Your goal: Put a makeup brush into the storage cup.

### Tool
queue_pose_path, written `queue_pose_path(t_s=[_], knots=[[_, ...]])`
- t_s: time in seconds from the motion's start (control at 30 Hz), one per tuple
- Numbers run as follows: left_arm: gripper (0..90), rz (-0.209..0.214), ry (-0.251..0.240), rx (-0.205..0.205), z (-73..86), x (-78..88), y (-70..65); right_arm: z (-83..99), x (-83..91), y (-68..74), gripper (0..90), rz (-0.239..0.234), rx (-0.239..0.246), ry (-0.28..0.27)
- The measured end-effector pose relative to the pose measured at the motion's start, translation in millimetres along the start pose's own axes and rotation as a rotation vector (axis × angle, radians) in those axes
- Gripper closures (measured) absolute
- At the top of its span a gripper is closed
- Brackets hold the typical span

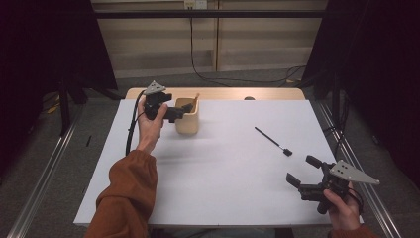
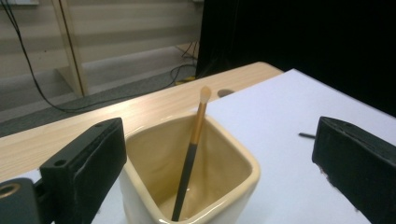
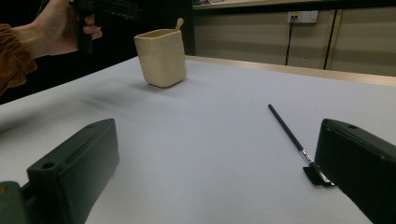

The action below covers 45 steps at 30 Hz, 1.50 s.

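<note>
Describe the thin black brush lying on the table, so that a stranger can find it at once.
Start from the white table and look at its right half, away from the cream cup at the back left. There the thin black brush lies flat and alone, ahead of the right tool. Unlike the brush standing in the cup, it has a small flat black head.

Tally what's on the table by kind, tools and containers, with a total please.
Brushes: 2, one standing in the cup, one lying on the white table
Cream ceramic cup: 1
Total: 3
</note>
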<state>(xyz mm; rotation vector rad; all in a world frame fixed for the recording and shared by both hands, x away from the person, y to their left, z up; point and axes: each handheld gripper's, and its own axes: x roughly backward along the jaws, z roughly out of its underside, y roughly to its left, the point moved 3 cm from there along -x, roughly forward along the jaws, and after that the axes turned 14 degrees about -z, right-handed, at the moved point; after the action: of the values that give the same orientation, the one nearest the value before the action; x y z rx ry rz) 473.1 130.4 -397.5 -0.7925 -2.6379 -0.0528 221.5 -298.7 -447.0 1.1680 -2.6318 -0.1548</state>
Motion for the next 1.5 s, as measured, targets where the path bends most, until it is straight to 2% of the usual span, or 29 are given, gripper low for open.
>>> queue_pose_path(t_s=[0.1, 0.13, 0.2, 0.23, 0.3, 0.37, 0.43, 0.5, 0.63, 0.73, 0.83, 0.9, 1.03, 1.1, 1.17, 1.33, 1.5], knots=[[2.9, -0.016, -0.01, -0.008, -0.1, 5.7, -0.2, 0.0, 0.0, -0.4, 0.0, 0.001, 0.0, -0.001], [2.9, -0.033, -0.005, -0.017, 0.6, 7.8, 0.2, 0.0, -0.1, -0.5, 0.0, 0.001, -0.001, -0.001], [3.0, -0.036, -0.011, 0.004, 2.9, 12.1, 0.6, 0.1, 0.0, -0.6, 0.0, 0.003, -0.001, -0.001], [2.9, -0.035, 0.001, -0.006, 4.2, 13.7, 0.7, 0.2, 0.0, -0.9, 0.0, 0.006, -0.004, -0.002], [2.9, -0.069, 0.006, -0.03, 5.3, 17.6, 0.4, 0.1, -0.3, -1.1, 0.0, 0.005, -0.004, -0.002], [2.9, -0.069, -0.007, -0.029, 5.7, 22.3, 0.4, 0.0, -0.3, -0.4, 0.0, 0.004, -0.002, -0.001], [2.9, -0.114, -0.018, -0.049, 5.9, 27.2, 1.6, 0.1, -0.3, -0.1, 0.0, 0.003, 0.001, 0.002], [2.6, -0.09, -0.011, -0.034, 7.2, 30.9, 2.9, 0.2, -0.2, -0.6, 0.0, 0.005, 0.001, 0.001], [2.7, -0.071, -0.011, -0.021, 11.2, 38.7, 2.3, 0.1, -0.2, -0.6, 0.0, 0.005, 0.0, 0.001], [2.7, -0.07, -0.016, -0.024, 14.7, 44.7, 0.8, 0.0, -0.5, 0.0, 0.0, 0.004, 0.001, 0.001], [3.0, -0.05, -0.011, -0.033, 19.2, 51.4, -1.1, 0.0, -0.2, 0.0, 0.0, 0.004, 0.001, 0.001], [3.2, -0.053, -0.012, -0.049, 22.3, 55.5, -2.3, 0.1, -0.2, -0.2, 0.0, 0.004, 0.001, 0.002], [3.7, -0.075, -0.02, -0.051, 27.5, 63.8, -4.1, 0.1, -0.4, -0.2, 0.0, 0.004, 0.003, 0.002], [3.8, -0.078, -0.022, -0.034, 29.6, 67.4, -5.4, 0.1, -0.4, 0.0, 0.0, 0.004, 0.003, 0.002], [3.7, -0.087, -0.027, -0.046, 32.3, 71.4, -7.5, 0.0, -0.4, 0.1, 0.0, 0.005, 0.003, 0.002], [3.7, -0.063, -0.041, -0.034, 41.7, 82.2, -13.1, 0.1, -0.5, 0.2, 0.0, 0.005, 0.003, 0.002], [3.8, -0.046, -0.044, -0.047, 48.4, 90.0, -16.6, 0.1, -0.1, -0.2, 0.0, 0.007, 0.004, 0.002]])
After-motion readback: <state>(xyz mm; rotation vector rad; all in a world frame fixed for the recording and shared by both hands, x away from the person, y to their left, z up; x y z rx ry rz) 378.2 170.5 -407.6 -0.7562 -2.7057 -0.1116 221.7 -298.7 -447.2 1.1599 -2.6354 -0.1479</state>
